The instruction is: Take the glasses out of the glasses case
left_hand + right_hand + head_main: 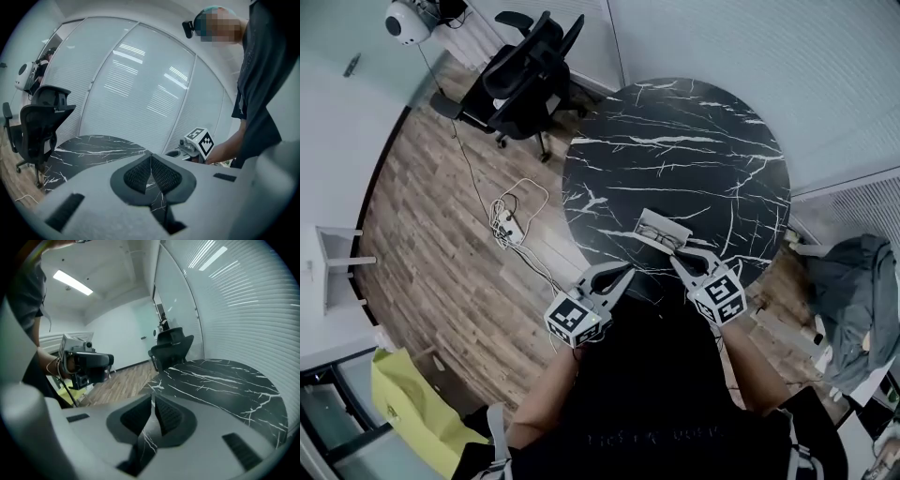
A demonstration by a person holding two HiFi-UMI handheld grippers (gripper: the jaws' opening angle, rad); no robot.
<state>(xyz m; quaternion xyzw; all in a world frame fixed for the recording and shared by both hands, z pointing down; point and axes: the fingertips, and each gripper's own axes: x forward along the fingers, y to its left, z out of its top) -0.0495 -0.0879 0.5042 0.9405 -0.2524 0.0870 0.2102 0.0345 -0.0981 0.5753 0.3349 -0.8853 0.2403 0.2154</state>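
A pale open glasses case point(662, 228) lies near the front edge of the round black marble table point(675, 141); dark glasses seem to lie inside it, too small to be sure. My right gripper point(668, 251) is shut, its tips just short of the case's near side. Lower and to the left, over the table's rim, my left gripper point(626, 272) is also shut with nothing in it. In the left gripper view the pads point(140, 174) meet, and the right gripper's marker cube point(201, 140) shows beyond. The right gripper view shows its pads point(169, 417) together over the marble.
A black office chair point(525, 75) stands on the wood floor left of the table. A power strip with cables point(510, 225) lies on the floor nearby. A yellow-green bag point(412, 403) is at lower left, a grey cloth heap point(853, 291) at right.
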